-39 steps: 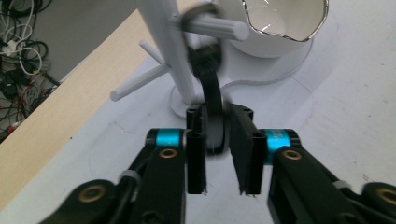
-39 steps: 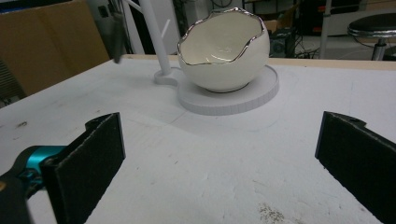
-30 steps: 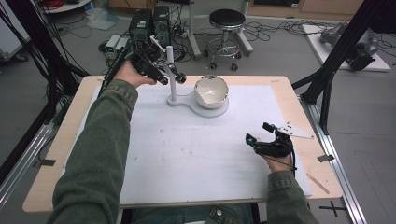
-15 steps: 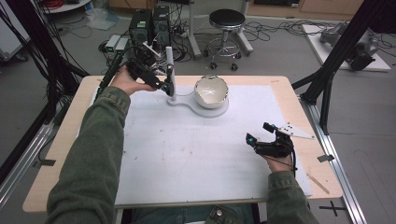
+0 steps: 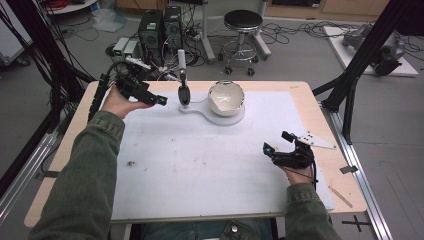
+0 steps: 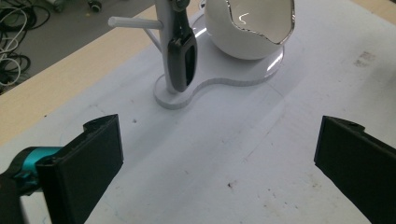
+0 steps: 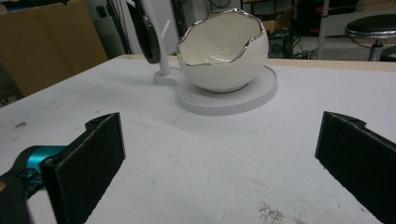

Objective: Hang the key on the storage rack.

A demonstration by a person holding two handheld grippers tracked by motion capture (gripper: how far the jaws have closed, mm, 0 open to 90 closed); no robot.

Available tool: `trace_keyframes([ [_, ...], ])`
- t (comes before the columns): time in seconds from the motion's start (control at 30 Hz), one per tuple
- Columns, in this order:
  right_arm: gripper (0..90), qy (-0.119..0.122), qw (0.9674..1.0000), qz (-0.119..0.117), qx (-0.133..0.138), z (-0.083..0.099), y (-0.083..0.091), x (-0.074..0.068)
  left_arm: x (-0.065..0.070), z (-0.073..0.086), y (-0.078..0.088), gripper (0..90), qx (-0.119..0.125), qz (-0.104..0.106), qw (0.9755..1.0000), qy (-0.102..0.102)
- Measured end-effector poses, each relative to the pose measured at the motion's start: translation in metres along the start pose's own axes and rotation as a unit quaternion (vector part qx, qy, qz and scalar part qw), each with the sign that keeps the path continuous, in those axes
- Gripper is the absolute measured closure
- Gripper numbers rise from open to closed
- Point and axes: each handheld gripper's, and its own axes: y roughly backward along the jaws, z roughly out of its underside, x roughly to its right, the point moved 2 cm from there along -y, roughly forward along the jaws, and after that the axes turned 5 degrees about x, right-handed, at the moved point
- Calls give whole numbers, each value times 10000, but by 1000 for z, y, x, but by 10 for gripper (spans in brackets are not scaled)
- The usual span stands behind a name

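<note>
A white stand rises from a flat white base at the table's far middle. A black key fob hangs from the stand. On the base's round end sits a white egg-shaped bowl with a jagged silver rim. My left gripper is open just left of the stand, apart from it. Its view looks at the key fob and bowl beyond empty jaws. My right gripper rests open at the front right, facing the bowl across bare mat.
A white mat covers most of the wooden table. A thin wooden stick lies near the right front corner. Black frame legs stand off the right edge. A stool and computer boxes are beyond the far edge.
My left gripper has drawn back to the left, away from the stand, and the key fob now hangs free on it. The right gripper has stayed put.
</note>
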Motion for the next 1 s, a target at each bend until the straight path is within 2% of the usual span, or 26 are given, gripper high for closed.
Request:
trace_keyframes([
  [0.23,4,-11,10000,21,-6,0,1,0,8,14,12,17,244,-36,9996,-104],
  [0.4,5,8,10000,27,-5,0,1,0,7,27,16,17,319,-53,9995,-54],
  [0.7,4,27,10000,67,-26,0,0,0,7,44,21,17,366,-36,9993,-77],
  [0.8,4,51,10000,76,-21,0,0,0,7,49,22,17,317,-142,9993,-158],
  [1.0,4,59,10000,67,-36,1,-1,0,9,61,28,17,465,-261,9984,-179],
])
